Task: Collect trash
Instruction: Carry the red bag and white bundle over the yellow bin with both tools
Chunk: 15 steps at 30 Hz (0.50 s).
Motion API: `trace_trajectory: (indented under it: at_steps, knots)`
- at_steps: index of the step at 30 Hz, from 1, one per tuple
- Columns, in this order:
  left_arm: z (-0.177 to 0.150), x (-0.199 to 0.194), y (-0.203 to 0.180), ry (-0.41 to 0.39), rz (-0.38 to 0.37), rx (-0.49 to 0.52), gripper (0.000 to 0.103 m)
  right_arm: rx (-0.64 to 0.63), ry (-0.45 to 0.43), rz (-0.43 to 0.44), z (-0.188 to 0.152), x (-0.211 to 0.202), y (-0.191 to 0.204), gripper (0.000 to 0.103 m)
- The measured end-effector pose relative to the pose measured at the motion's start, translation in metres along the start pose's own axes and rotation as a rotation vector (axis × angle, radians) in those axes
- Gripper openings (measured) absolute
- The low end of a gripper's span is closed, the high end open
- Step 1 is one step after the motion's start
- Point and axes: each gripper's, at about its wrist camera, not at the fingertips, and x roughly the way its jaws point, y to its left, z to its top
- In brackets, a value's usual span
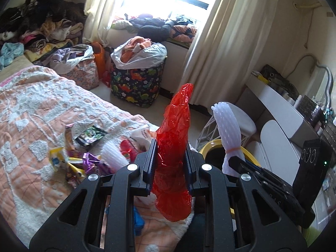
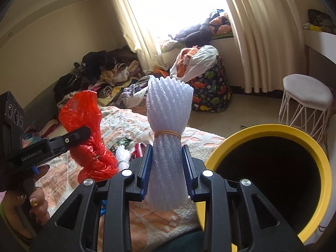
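Note:
My left gripper [image 1: 170, 151] is shut on a crumpled red plastic bag [image 1: 175, 138] and holds it upright above the bed's edge; the bag also shows in the right wrist view [image 2: 88, 130]. My right gripper [image 2: 166, 153] is shut on a white foam net bundle [image 2: 168, 126] tied with a rubber band, just left of a yellow-rimmed black bin [image 2: 323, 168]. The bundle [image 1: 227, 126] and the bin's rim [image 1: 210, 145] show to the right in the left wrist view. Several wrappers [image 1: 71, 159] and another foam net [image 1: 113, 155] lie on the bedspread.
An orange and white bedspread [image 1: 31, 113] covers the bed. A dinosaur-print laundry bag [image 1: 136, 84] and clothes piles stand by the window. A white wire stool [image 2: 306, 103] and a white desk [image 1: 281, 105] are to the right.

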Motion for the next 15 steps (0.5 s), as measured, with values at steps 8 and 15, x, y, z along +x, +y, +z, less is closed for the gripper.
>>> trace_trajectory:
  at_steps: [8,15]
  knots:
    - [-0.005,0.013,-0.029,0.021,-0.034,0.053,0.017,0.051,-0.016,-0.052,0.003,-0.007,-0.031,0.027]
    - [-0.013,0.026,-0.05,0.046,-0.066,0.085,0.017,0.11,-0.017,-0.097,0.001,-0.012,-0.059,0.027]
